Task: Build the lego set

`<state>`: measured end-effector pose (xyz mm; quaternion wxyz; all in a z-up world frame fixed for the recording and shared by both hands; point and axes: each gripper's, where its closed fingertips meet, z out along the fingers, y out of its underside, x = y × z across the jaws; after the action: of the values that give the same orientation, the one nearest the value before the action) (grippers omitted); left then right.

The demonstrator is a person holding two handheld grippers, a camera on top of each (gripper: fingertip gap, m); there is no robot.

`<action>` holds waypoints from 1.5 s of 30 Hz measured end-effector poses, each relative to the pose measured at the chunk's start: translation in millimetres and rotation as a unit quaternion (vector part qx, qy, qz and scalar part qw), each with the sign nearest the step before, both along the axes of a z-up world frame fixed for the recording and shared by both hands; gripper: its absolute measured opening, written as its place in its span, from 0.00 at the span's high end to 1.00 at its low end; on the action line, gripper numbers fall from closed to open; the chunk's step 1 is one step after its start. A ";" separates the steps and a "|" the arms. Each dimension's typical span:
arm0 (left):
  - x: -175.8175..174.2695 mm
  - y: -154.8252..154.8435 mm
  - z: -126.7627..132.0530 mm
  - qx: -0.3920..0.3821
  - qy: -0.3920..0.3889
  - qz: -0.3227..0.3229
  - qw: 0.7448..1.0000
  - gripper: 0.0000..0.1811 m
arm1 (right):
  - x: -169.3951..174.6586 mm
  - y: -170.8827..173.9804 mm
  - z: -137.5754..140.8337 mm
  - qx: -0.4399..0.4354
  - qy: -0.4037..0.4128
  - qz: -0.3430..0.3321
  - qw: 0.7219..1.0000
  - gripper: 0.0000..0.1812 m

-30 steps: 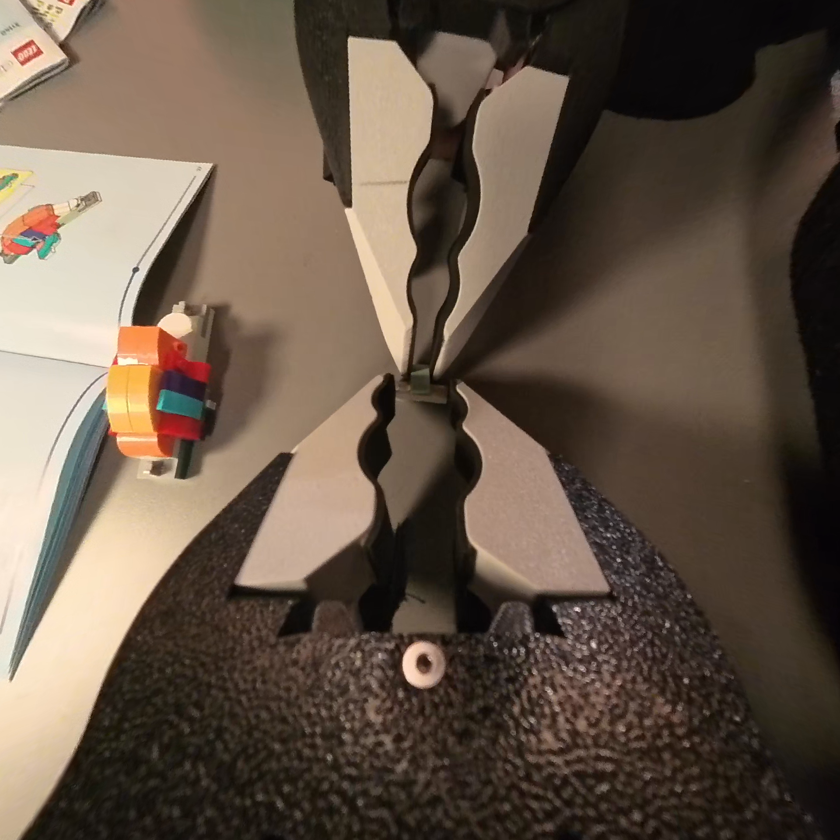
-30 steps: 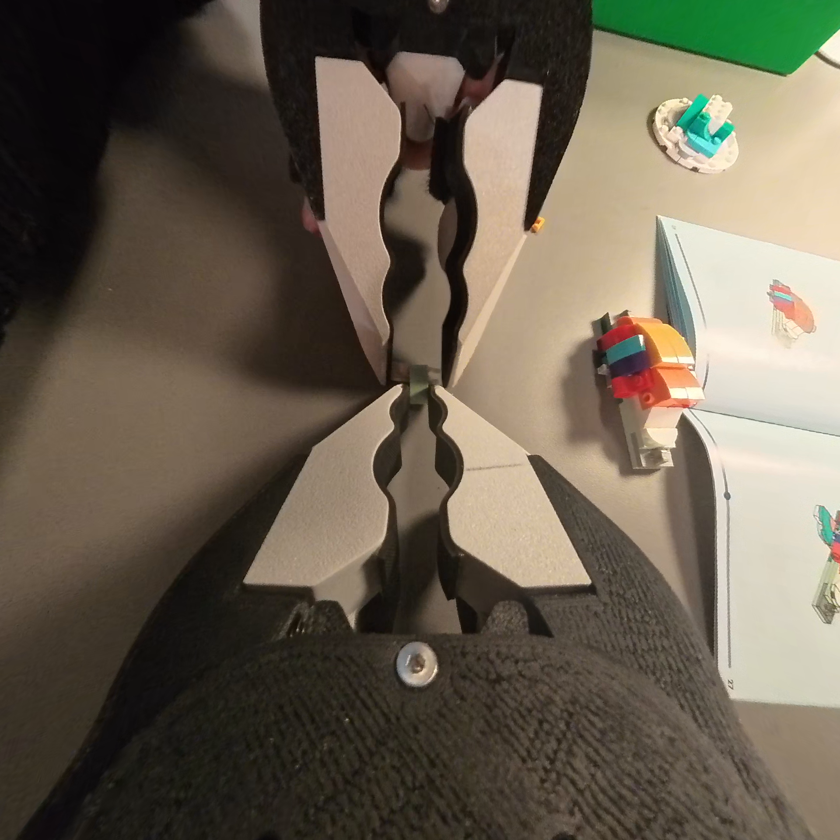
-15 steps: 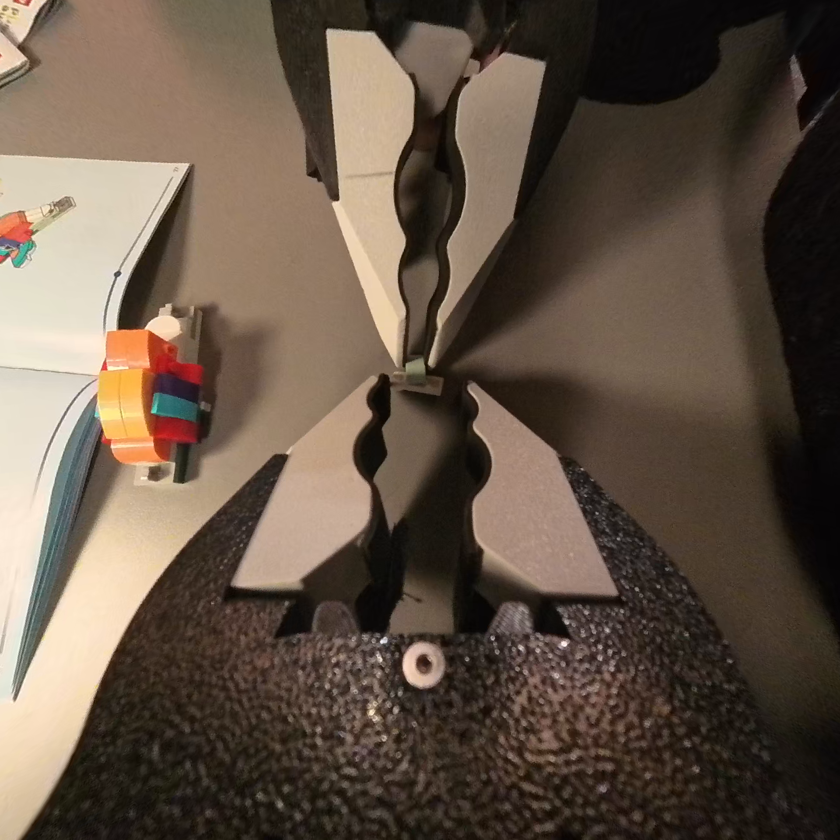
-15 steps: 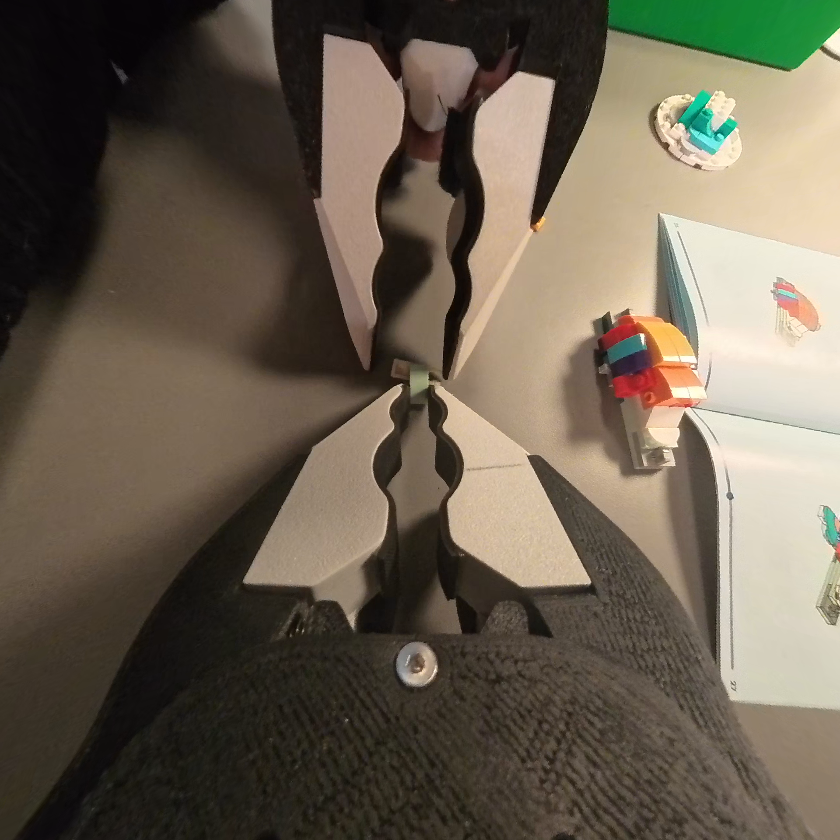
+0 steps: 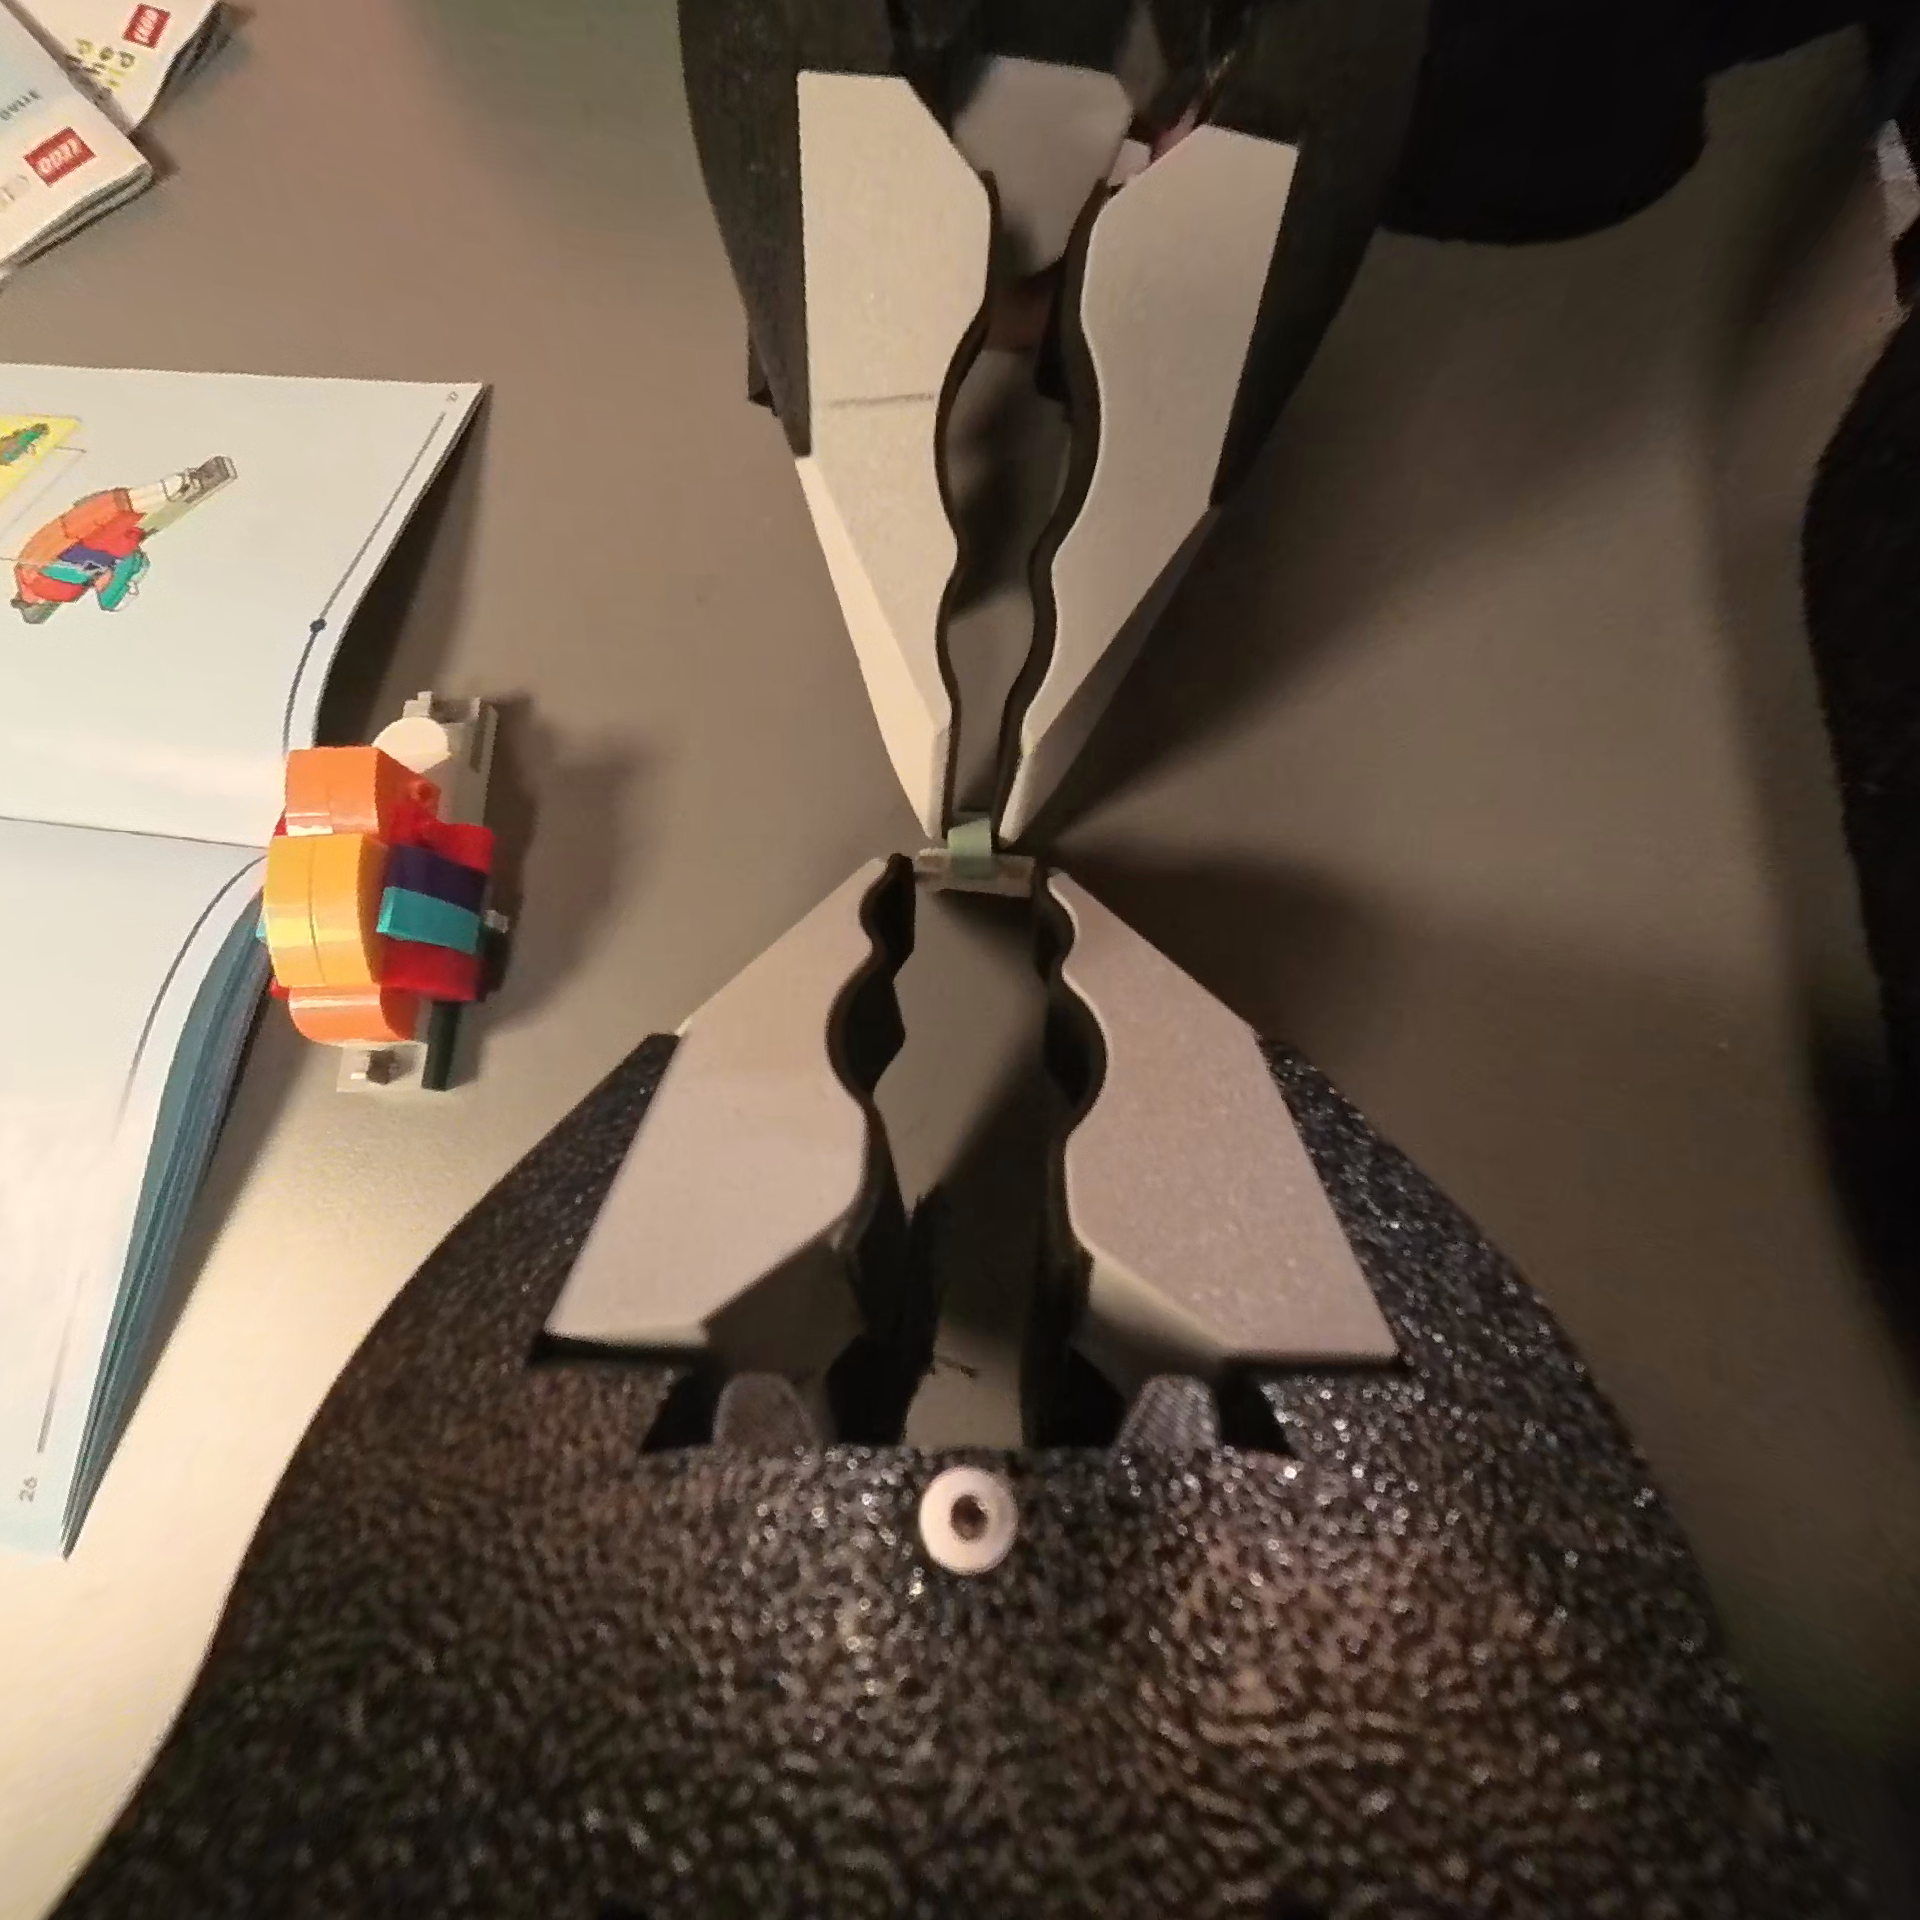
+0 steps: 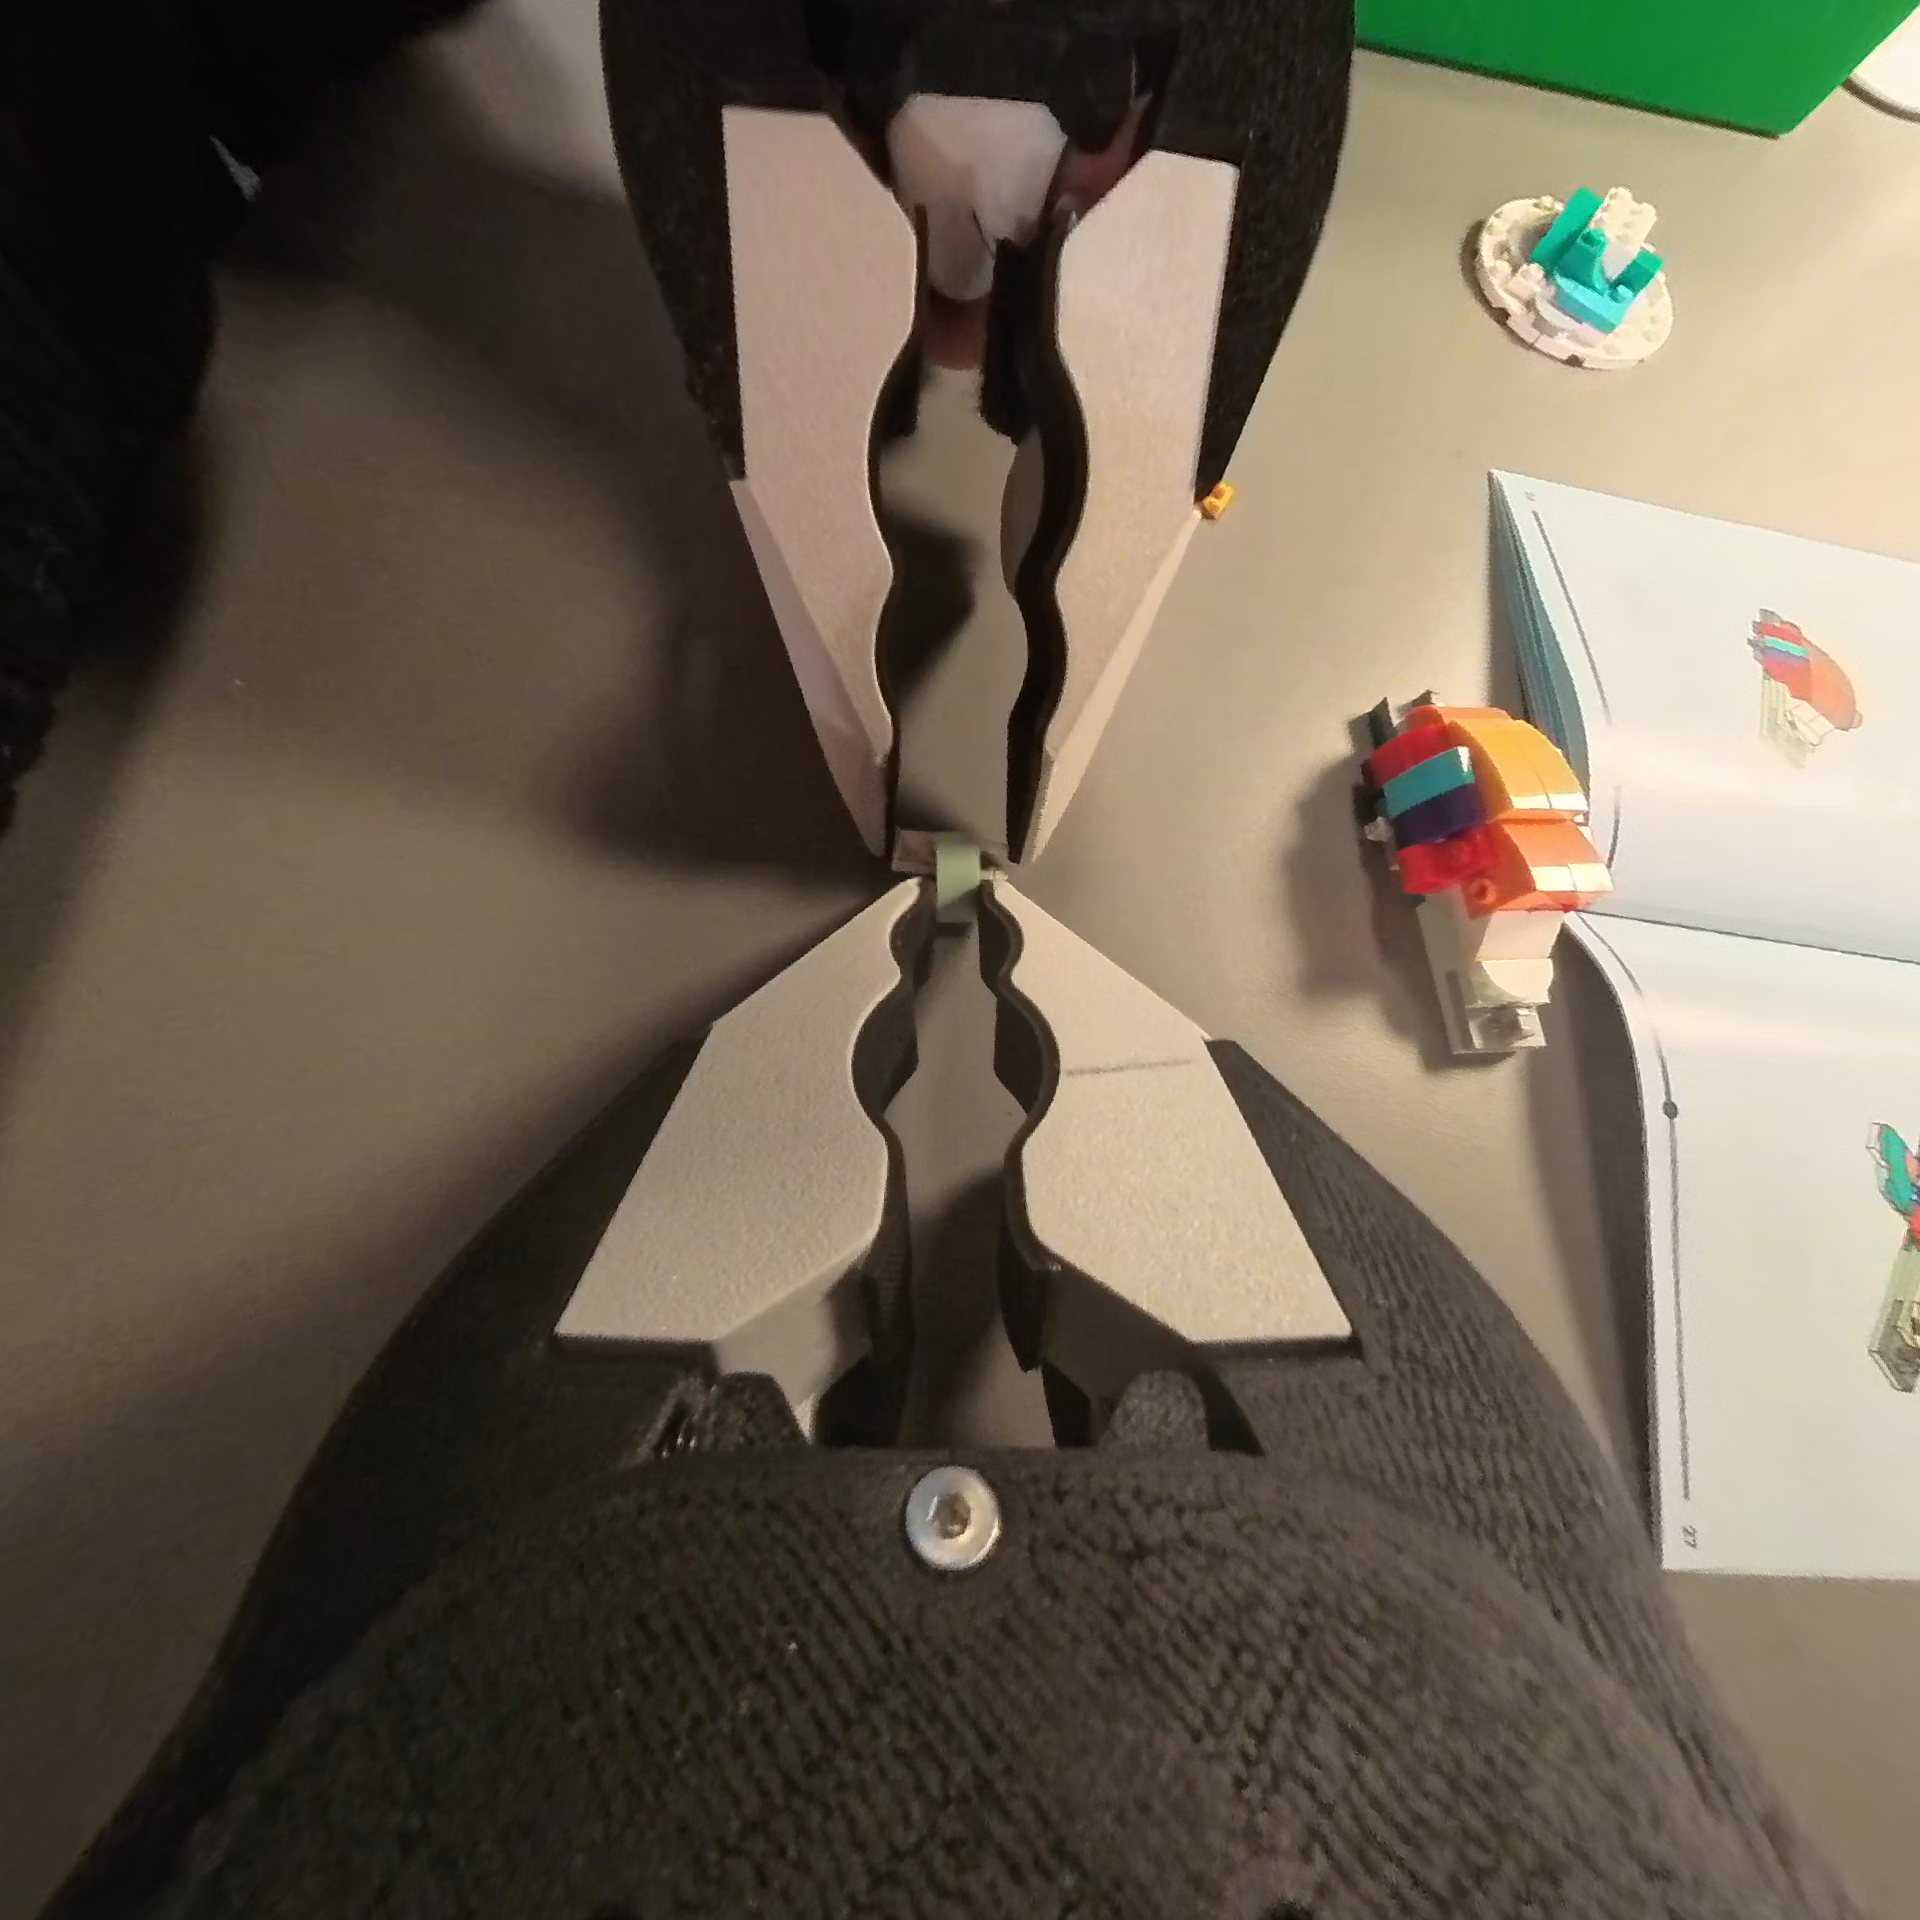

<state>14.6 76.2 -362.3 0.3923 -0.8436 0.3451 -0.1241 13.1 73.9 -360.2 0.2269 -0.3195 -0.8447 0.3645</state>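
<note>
My two grippers meet tip to tip over the grey table. My left gripper (image 5: 971, 883) holds a small grey plate (image 5: 940, 868) across its tips. My right gripper (image 6: 951, 894) is shut on a small pale green piece (image 6: 954, 878), which sits on that plate. In the left wrist view the right gripper (image 5: 975, 821) comes in from the top with the green piece (image 5: 971, 836). In the right wrist view the left gripper (image 6: 951, 842) comes in from the top. An orange, red and teal lego build (image 5: 384, 914) lies on the table, and also shows in the right wrist view (image 6: 1475, 821).
An open instruction booklet (image 5: 125, 727) lies beside the build, at right in the right wrist view (image 6: 1766, 935). A white round base with teal bricks (image 6: 1569, 281), a tiny orange piece (image 6: 1214, 504) and a green box (image 6: 1610, 52) lie beyond. Leaflets (image 5: 62, 135) lie at far left. Less than 4 cm separates the two grippers' tips.
Half a second ago my left gripper's fingers stood wider than the grey plate; now they are closed in against it. The right gripper has kept hold of the green piece.
</note>
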 end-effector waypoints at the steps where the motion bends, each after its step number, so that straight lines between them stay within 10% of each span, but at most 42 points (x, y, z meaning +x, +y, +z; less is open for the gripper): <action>1: 0.0 0.2 0.1 0.003 -0.001 0.004 1.000 0.89 | 0.0 0.1 0.0 0.000 0.000 -0.002 1.000 0.96; 45: -1.2 4.0 0.2 -0.012 -0.058 0.052 0.997 0.89 | 13.5 -1.5 6.4 0.028 0.050 0.029 0.998 0.81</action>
<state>13.4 80.2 -362.2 0.4069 -0.8566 0.2760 -0.1562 26.6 72.3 -353.7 0.2675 -0.2700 -0.8511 0.3622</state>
